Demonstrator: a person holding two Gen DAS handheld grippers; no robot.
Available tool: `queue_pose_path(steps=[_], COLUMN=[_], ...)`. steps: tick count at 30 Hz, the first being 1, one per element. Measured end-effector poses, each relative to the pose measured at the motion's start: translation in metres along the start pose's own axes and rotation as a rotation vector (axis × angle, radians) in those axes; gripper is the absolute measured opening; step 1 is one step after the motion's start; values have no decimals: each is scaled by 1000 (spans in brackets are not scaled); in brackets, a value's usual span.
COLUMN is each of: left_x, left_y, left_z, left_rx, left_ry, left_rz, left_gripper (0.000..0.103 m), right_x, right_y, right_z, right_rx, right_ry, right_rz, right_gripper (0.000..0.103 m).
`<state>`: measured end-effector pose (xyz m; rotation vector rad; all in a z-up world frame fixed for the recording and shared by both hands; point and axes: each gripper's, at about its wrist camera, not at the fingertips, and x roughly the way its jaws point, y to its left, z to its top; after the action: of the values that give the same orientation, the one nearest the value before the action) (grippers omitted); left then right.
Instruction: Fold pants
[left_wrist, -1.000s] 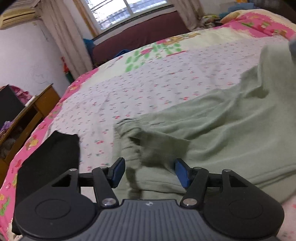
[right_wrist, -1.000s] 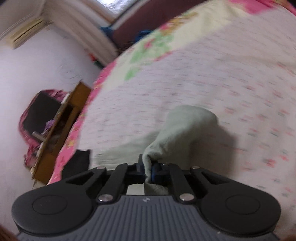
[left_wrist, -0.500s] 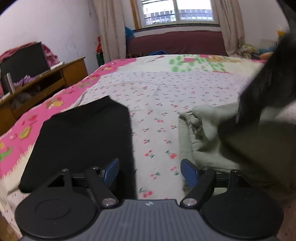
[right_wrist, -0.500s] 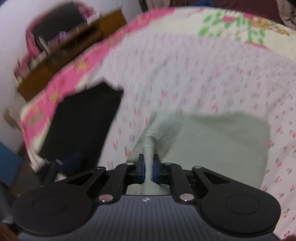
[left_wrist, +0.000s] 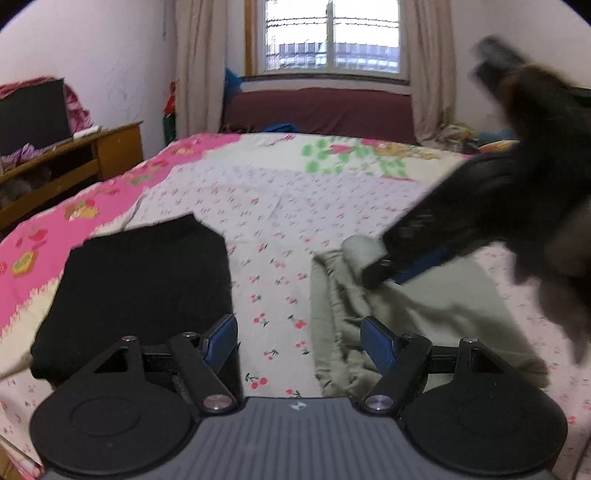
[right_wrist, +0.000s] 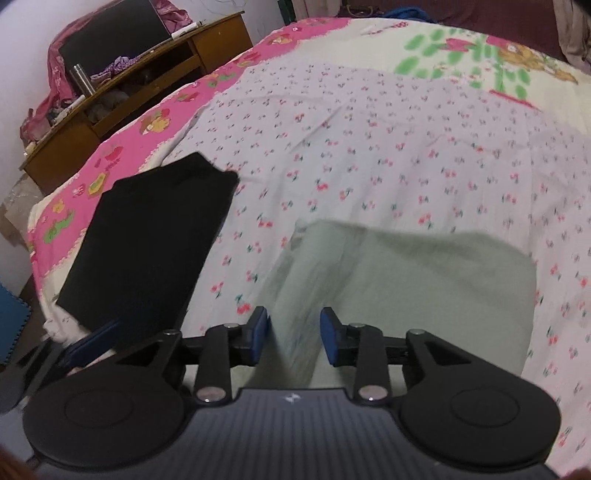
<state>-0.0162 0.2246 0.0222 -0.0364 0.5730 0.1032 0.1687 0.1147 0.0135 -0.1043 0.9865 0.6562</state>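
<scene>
Pale green cotton pants (right_wrist: 399, 288) lie folded on the cherry-print bedsheet (right_wrist: 369, 147), long axis left-right. Right gripper (right_wrist: 294, 334) directly over their near-left edge, jaws parted, empty. Left gripper (left_wrist: 299, 345) wide open, empty, pants just right.

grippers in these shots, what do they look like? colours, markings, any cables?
Both match: the left gripper and right gripper have black linkage arms, two round black discs, silver pivot screws, blue finger pads, and a ribbed grey body with a small white logo. No cables show. A dark furry sleeve sits behind the right one.
</scene>
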Motion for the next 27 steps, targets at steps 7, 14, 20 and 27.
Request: queue_pose_path(steps=[7,14,20,27], left_x=[12,41,41,61], left_y=[-27,-33,-2,11], left_z=[-1,-9,6,-14], left_rx=[41,28,-78,-155], left_ry=[101,202,171,242], left_rz=[-134,-148,-157,-105], left_gripper=[94,38,32,46], right_x=[34,20,18,78], right_y=[16,-13,-5,11], right_z=[18,25,43,34], right_rx=[-122,24,19,-78], right_ry=[50,-14,-49,40], right_rz=[-110,-45,-29,-43], right_gripper=[44,6,7,38])
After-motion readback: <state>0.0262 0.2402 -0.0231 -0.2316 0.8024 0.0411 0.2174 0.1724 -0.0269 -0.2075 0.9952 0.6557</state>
